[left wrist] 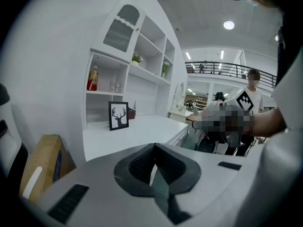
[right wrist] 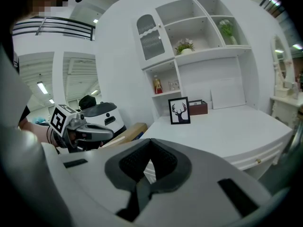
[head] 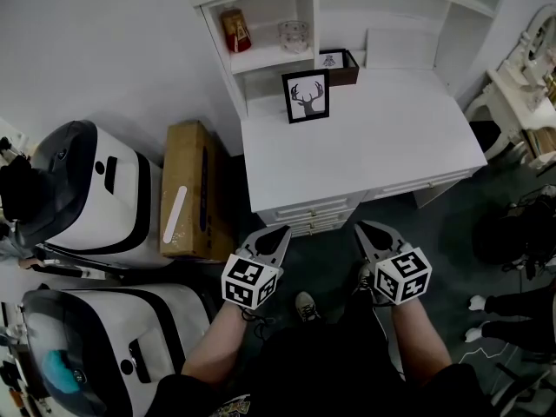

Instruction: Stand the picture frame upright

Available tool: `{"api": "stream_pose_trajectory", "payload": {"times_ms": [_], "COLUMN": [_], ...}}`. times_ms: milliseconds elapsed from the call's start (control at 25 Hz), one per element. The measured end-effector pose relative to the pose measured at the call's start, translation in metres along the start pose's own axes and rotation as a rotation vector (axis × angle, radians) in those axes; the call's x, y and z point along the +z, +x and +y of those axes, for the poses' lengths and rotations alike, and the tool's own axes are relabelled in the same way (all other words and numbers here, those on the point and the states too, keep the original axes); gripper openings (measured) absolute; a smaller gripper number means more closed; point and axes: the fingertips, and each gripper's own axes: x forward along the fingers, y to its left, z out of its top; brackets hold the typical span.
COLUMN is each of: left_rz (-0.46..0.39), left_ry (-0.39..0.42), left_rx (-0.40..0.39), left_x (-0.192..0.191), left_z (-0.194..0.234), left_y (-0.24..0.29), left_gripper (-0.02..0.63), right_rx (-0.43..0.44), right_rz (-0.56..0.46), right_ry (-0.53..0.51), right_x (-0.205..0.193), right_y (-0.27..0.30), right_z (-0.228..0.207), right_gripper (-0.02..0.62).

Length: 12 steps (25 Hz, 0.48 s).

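Observation:
A black picture frame with a deer-head print stands upright at the back left of the white desk; it also shows as the frame in the left gripper view and the frame in the right gripper view. Both grippers hang in front of the desk, well short of the frame. My left gripper is shut with nothing in it. My right gripper is shut and holds nothing either.
A dark wooden box sits behind the frame. The hutch shelf holds a red bottle and a glass jar. A cardboard box leans left of the desk, beside white machines. A white dressing table stands at right.

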Motion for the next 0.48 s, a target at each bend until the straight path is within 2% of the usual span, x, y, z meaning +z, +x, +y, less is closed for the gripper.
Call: {"api": "stream_pose_trajectory", "payload": {"times_ms": [480], "left_rz": [-0.002], "left_ry": [0.015], "left_rx": [-0.012], "left_x": [0.0006], "left_z": [-0.0074], "left_y": [-0.0051], "left_gripper": [0.006], "right_rx": [-0.012], "right_rz": [-0.008], "right_ry": [0.003], "right_x": [-0.0032], "right_y": [-0.0094], "right_z": [0.0044], "right_gripper": [0.003]}}
